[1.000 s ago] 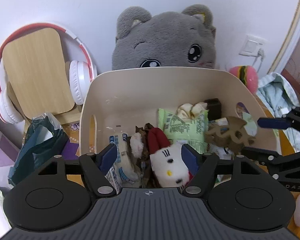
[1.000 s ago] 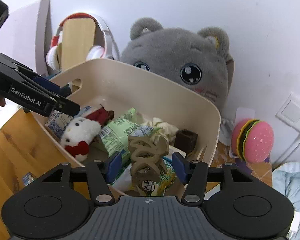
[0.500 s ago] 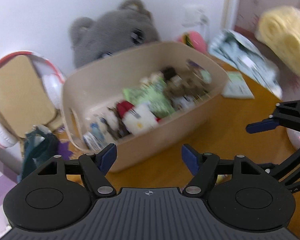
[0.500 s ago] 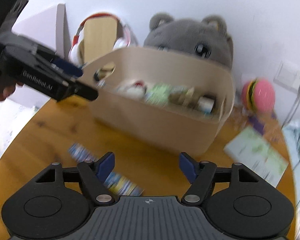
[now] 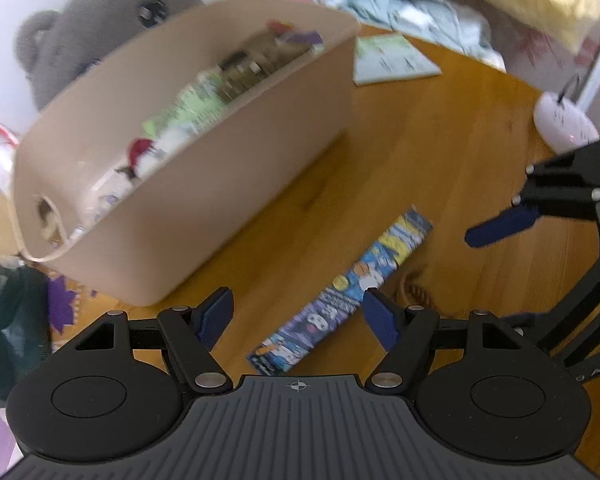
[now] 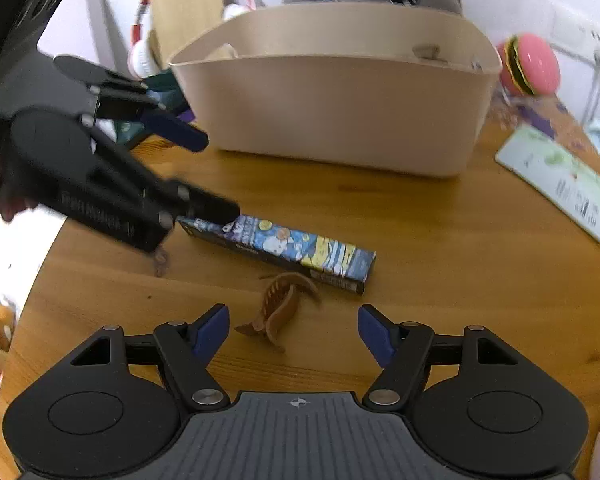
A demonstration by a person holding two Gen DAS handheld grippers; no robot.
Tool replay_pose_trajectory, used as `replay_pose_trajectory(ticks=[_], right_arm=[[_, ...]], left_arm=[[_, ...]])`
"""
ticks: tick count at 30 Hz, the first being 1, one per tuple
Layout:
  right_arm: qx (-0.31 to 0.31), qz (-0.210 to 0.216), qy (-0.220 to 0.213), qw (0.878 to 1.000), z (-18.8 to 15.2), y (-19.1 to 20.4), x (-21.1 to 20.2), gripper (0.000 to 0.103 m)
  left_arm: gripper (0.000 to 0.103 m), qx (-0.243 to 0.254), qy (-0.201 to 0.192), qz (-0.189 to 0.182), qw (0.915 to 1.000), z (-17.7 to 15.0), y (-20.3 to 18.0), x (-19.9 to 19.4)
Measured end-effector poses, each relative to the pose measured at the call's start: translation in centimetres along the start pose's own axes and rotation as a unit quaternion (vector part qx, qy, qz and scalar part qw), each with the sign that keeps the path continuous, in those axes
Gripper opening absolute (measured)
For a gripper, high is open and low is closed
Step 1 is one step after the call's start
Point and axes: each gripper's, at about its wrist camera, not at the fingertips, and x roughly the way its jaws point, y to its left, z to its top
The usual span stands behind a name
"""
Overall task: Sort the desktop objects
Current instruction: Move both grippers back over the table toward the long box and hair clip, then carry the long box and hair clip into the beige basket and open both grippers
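Box [image 6: 284, 249]: long printed carton | clip [image 6: 278, 312]: brown toothed claw | table [image 6: 440, 240]: wood

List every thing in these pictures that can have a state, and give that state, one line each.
Beige plastic storage bin: upright, holding items.
Long blue cartoon-printed box: lying flat on the wooden table.
Brown claw hair clip: lying on the table, ungripped.
Left gripper: open, empty.
Right gripper: open, empty.

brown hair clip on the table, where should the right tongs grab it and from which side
Probably from above, closing across the brown hair clip's narrow hinged body, not its curved teeth or flared tips. It lies loose on the wooden table, just ahead of the open right tongs, apart from the blue carton.
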Motion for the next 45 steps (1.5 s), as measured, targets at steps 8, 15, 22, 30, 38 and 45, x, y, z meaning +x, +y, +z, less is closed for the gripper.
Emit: replay_pose_trajectory(ticks=[8, 15, 22, 30, 38, 45], right_arm=[[0.043, -0.007, 0.020, 0.999, 0.1, -0.5, 1.8, 0.071], [0.027, -0.024, 0.030, 0.999, 0.5, -0.5, 2.7, 0.058], [-0.001, -0.041, 0.032, 0.999, 0.7, -1.2, 2.5, 0.035], [-0.017, -0.038, 0.039, 0.998, 0.8, -2.2, 2.4, 0.018], [-0.020, -0.032, 0.028, 0.999, 0.6, -2.6, 1.0, 0.018], [-0.024, -0.031, 0.008, 0.999, 1.4, -3.3, -0.8, 0.018]], left_arm=[[0.071, 0.005, 0.033, 0.004, 0.9994, 0.1, -1.1, 3.4], [0.049, -0.030, 0.036, -0.013, 0.9988, 0.7, -1.3, 4.5], [0.026, -0.068, 0.039, -0.019, 0.9967, 0.7, -1.4, 4.3], [0.023, -0.096, 0.038, -0.016, 0.9945, 0.1, -1.7, 4.1], [0.023, -0.105, 0.019, -0.025, 0.9939, -0.6, -2.2, 2.2], [0.023, -0.106, -0.003, -0.036, 0.9937, -1.0, -2.6, -0.1]])
